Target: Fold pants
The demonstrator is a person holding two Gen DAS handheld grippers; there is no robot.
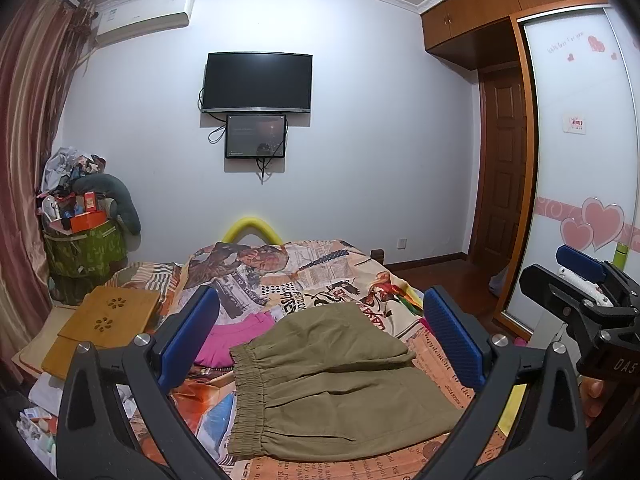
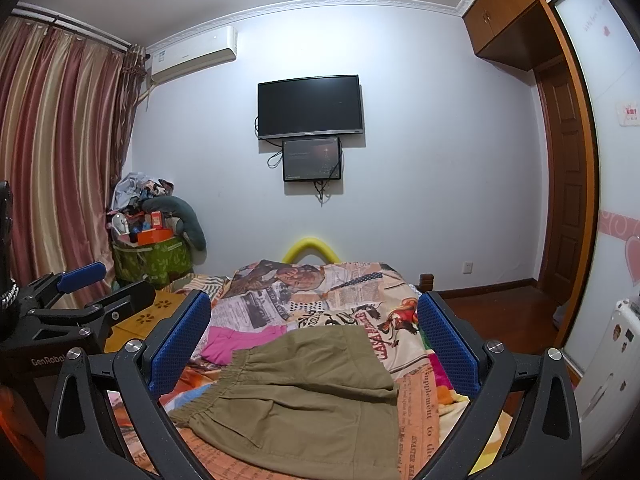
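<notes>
Olive-khaki pants (image 1: 336, 384) with an elastic waistband lie flat on the bed, the waistband at the left; the right wrist view shows the same pants (image 2: 304, 396). My left gripper (image 1: 320, 336) hangs above them, blue pads wide apart, nothing between them. My right gripper (image 2: 314, 340) is also open and empty over the pants. Each gripper appears in the other's view: the right one (image 1: 580, 280) at the right edge, the left one (image 2: 76, 284) at the left edge.
The bed carries a newspaper-print cover (image 1: 320, 276) and a pink garment (image 1: 240, 340) beyond the pants. A bamboo lap tray (image 1: 108, 320) lies at the left, a cluttered green basket (image 1: 86, 248) in the corner. Wardrobe doors (image 1: 580, 160) stand at the right.
</notes>
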